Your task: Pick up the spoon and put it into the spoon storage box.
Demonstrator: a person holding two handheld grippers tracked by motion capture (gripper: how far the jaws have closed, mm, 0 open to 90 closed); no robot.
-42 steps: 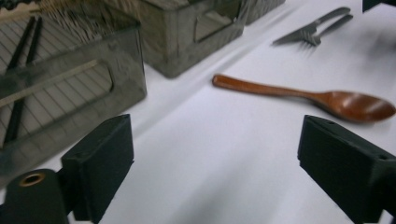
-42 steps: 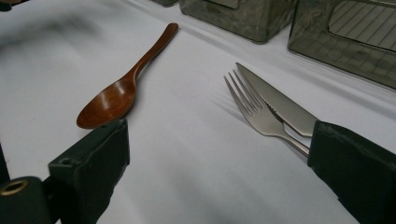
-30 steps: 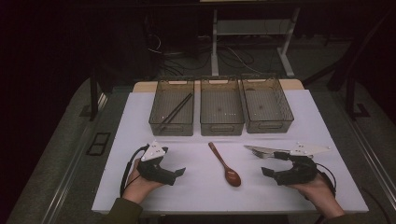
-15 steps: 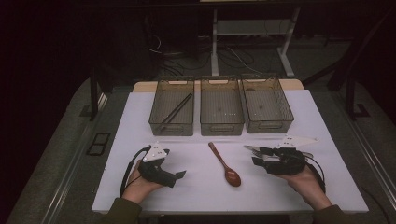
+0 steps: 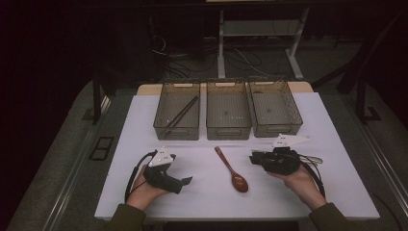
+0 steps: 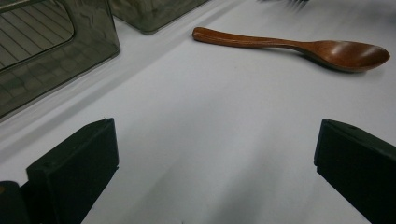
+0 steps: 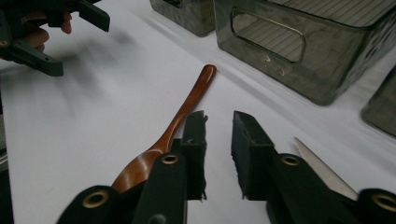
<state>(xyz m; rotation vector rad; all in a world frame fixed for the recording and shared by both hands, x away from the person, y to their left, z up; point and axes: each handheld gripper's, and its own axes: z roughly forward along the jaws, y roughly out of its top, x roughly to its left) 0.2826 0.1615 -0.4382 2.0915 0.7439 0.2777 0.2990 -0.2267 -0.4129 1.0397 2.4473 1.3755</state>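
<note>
A wooden spoon (image 5: 232, 168) lies flat on the white worktop (image 5: 337, 192), between the two hands. Its long axis runs on a slant: the handle end points away toward the middle bin (image 5: 228, 114), and the bowl lies nearer the person, angled a little to the right.

Three clear bins stand side by side along the far part of the worktop. The left bin (image 5: 177, 115) holds a pair of dark sticks, probably chopsticks, leaning diagonally; in the dim light the middle bin and the right bin (image 5: 275, 111) seem to hold nothing.

The left tongs (image 5: 185, 181) rest low on the worktop to the left of the spoon, spread wide with nothing between them. The right tongs (image 5: 253, 158) sit just right of the spoon, aimed toward it; their jaws have just been closing and now stand a narrow gap apart, gripping nothing, with the spoon's bowl beside the left jaw in the right gripper view.

Bare worktop surrounds the spoon, and its near edge is well clear of the bowl.
</note>
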